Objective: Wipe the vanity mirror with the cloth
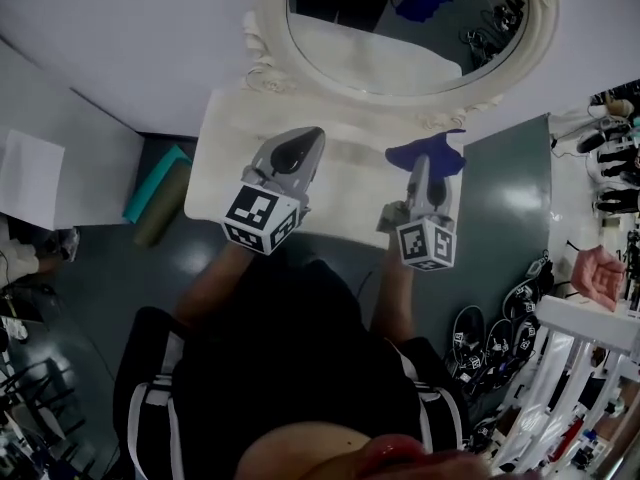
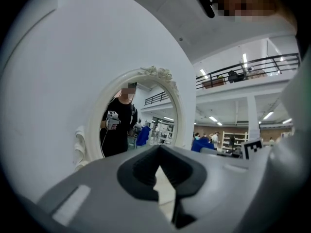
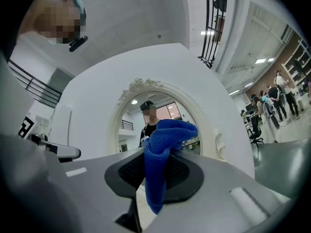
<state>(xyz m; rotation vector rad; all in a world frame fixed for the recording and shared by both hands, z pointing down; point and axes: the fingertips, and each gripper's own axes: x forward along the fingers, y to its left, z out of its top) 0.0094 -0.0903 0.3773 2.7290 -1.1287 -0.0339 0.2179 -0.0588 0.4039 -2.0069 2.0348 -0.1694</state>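
The oval vanity mirror [image 1: 400, 18] in its ornate cream frame [image 1: 268, 60] stands at the back of a white vanity top [image 1: 225, 158]. My right gripper [image 1: 426, 165] is shut on a blue cloth [image 1: 425, 153] that bunches up above the jaws, just in front of the frame's lower edge. In the right gripper view the blue cloth [image 3: 160, 154] hangs between the jaws, with the mirror [image 3: 133, 115] behind it. My left gripper [image 1: 300, 140] hovers over the tabletop, shut with nothing in it, and faces the mirror [image 2: 141, 115] from the left gripper view, its jaws [image 2: 159, 149] meeting at the tip.
A teal box [image 1: 155, 180] and a white board [image 1: 30, 178] lie on the dark floor to the left. Cables and gear [image 1: 520, 313] and a white rack [image 1: 590, 348] crowd the right side. Another person's hand [image 1: 600, 273] shows at the right edge.
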